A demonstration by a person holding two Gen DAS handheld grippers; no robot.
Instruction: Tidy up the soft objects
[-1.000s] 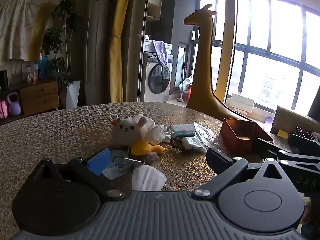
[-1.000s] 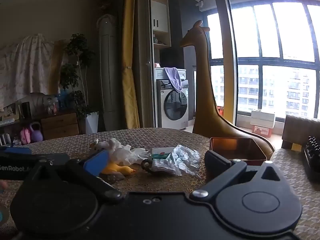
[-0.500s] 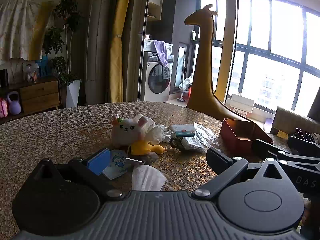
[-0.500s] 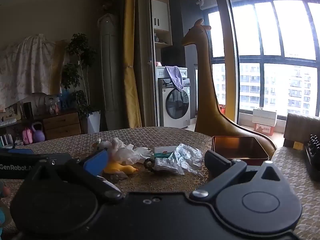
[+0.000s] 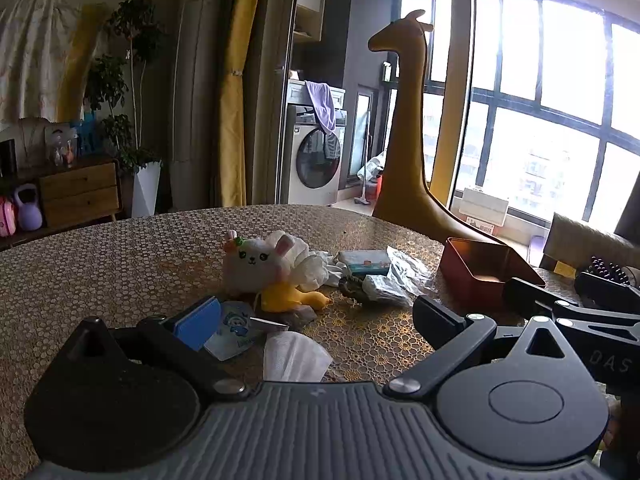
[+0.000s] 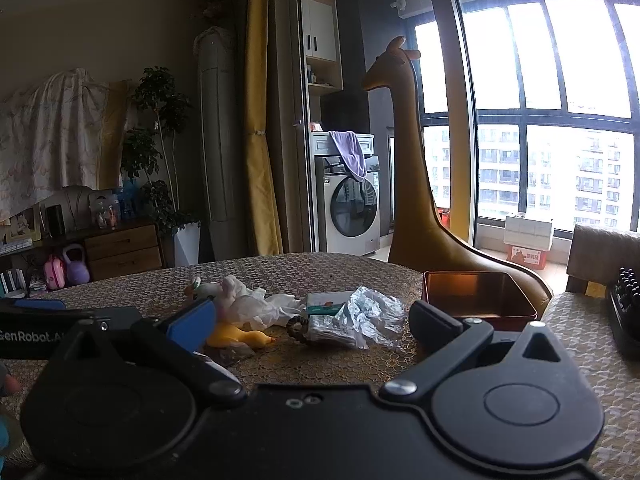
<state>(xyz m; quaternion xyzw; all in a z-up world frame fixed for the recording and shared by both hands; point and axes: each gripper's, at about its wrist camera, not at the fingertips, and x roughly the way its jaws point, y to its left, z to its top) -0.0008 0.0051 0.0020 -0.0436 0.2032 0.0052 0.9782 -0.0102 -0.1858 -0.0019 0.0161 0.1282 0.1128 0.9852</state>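
A white plush bunny [image 5: 256,266] sits mid-table with a yellow rubber duck [image 5: 290,299] in front of it and crumpled white tissue [image 5: 312,266] behind. A folded white tissue [image 5: 294,358] and a small printed packet [image 5: 234,330] lie closest to my left gripper [image 5: 316,314], which is open and holds nothing. In the right wrist view the same pile shows: bunny [image 6: 208,290], duck [image 6: 240,336], tissue [image 6: 252,306], crinkled silver wrapper [image 6: 368,316]. My right gripper [image 6: 316,320] is open and holds nothing, short of the pile.
An orange-brown open box [image 5: 480,270] stands at the table's right, also the box [image 6: 476,294] in the right wrist view. A tissue pack [image 5: 366,260] lies behind the wrapper. A tall giraffe figure [image 5: 404,128] stands beyond the table. The other gripper's body [image 5: 592,320] sits at right.
Both views have shifted only slightly; the right gripper has eased a little toward the pile. Nothing on the table has moved.
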